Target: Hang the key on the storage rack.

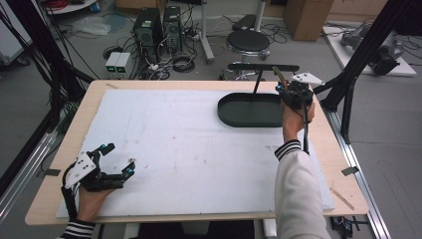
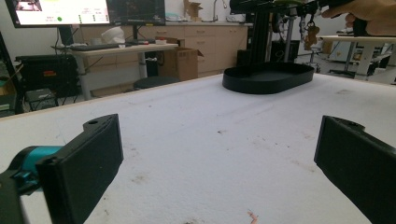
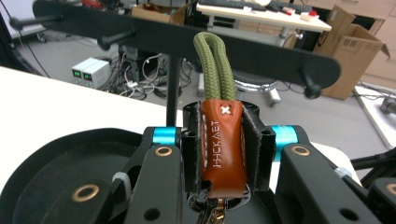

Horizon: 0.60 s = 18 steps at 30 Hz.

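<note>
A key fob with a brown leather tab (image 3: 222,144) and an olive rope loop (image 3: 215,65) sits clamped between the jaws of my right gripper (image 3: 223,149), with metal keys hanging below. In the high view my right gripper (image 1: 292,92) holds it over the right end of a black oval tray (image 1: 249,110), the loop (image 1: 276,74) pointing up. Just beyond stands a black rack with a peg bar (image 1: 263,66), whose bar (image 3: 187,42) lies right behind the loop. My left gripper (image 1: 119,157) rests open on the white mat at the front left, pads (image 2: 88,163) wide apart with nothing between them.
A white foam mat (image 1: 189,144) covers most of the wooden table. The tray (image 2: 268,77) sits at its far right. A black frame post (image 1: 348,79) rises beside the table's right edge. A stool (image 1: 248,42), computers and cables lie on the floor beyond.
</note>
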Motion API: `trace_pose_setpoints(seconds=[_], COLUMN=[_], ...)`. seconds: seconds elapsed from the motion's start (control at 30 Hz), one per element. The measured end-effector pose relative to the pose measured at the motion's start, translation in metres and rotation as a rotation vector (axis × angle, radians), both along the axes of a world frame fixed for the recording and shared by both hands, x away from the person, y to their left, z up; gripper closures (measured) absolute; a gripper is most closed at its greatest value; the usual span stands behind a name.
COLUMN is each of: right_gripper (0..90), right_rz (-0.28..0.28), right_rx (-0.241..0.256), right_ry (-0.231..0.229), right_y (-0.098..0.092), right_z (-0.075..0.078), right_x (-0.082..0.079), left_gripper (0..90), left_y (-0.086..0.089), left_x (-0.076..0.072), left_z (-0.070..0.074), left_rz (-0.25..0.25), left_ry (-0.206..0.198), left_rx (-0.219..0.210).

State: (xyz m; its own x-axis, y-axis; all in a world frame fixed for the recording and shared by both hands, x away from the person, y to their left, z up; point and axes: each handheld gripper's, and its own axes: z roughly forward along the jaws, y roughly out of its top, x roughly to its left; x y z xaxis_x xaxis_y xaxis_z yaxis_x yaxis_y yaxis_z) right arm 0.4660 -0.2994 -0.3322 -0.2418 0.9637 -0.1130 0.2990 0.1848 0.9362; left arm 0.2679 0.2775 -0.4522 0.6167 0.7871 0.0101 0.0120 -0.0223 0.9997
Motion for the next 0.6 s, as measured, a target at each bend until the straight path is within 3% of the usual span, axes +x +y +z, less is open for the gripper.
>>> trace_pose_setpoints(seconds=[0.6], right_gripper=[72.0], right_rz=[0.016], right_rx=[0.005], right_ry=[0.064], right_y=[0.006], right_z=[-0.014], right_x=[0.012], left_gripper=[1.7], left_y=[-0.001], left_x=[0.000], left_z=[0.000], left_rz=[0.002], left_ry=[0.006], left_rx=[0.009])
